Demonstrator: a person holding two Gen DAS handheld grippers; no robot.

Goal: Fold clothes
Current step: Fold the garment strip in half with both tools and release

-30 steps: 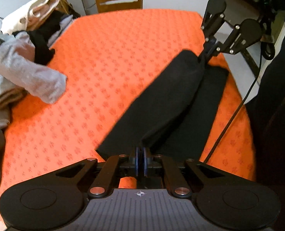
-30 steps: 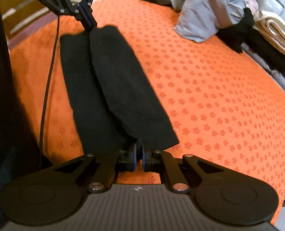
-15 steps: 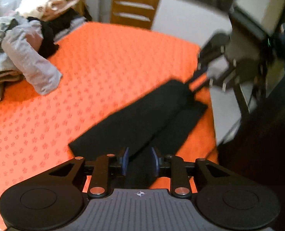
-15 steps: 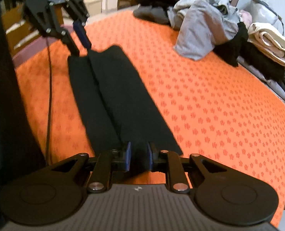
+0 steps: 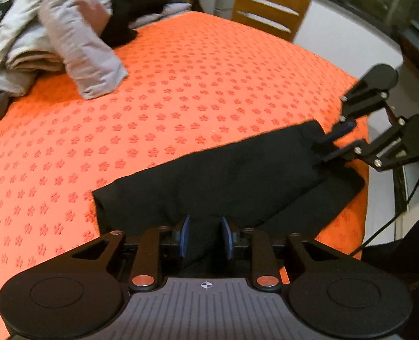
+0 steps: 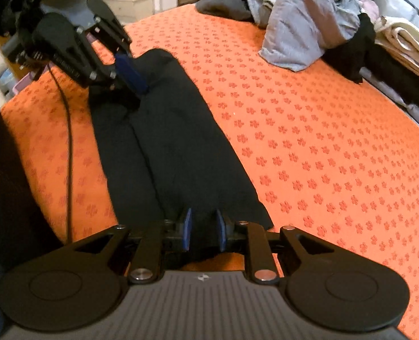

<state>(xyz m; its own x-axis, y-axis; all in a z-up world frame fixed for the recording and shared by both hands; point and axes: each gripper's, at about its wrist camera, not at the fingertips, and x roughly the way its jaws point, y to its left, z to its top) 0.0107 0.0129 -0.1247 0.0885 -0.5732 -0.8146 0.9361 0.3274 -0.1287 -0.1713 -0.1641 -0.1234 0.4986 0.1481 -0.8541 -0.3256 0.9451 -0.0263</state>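
Currently the left gripper (image 5: 205, 238) has its jaws spread, one blue pad on each side of one end of the black garment (image 5: 223, 181) and no grip on it. The right gripper (image 6: 203, 232) is likewise spread at the opposite end, and its pads straddle the cloth. Each gripper sits at one short end, so the long strip can, in my judgement, be taken at both ends and folded again. The garment lies flat as a long double layer, with one long fold laid over a lower layer that shows beside it. It runs along the near edge of the table (image 5: 181, 90), whose orange cover carries a flower print. A heap of unfolded clothes (image 5: 67, 39) occupies the far corner, well apart from the garment. Beyond the far edge stands a wooden chair (image 5: 268, 14). No brand, label or legible writing shows in either view; each gripper body bears only a small emblem.
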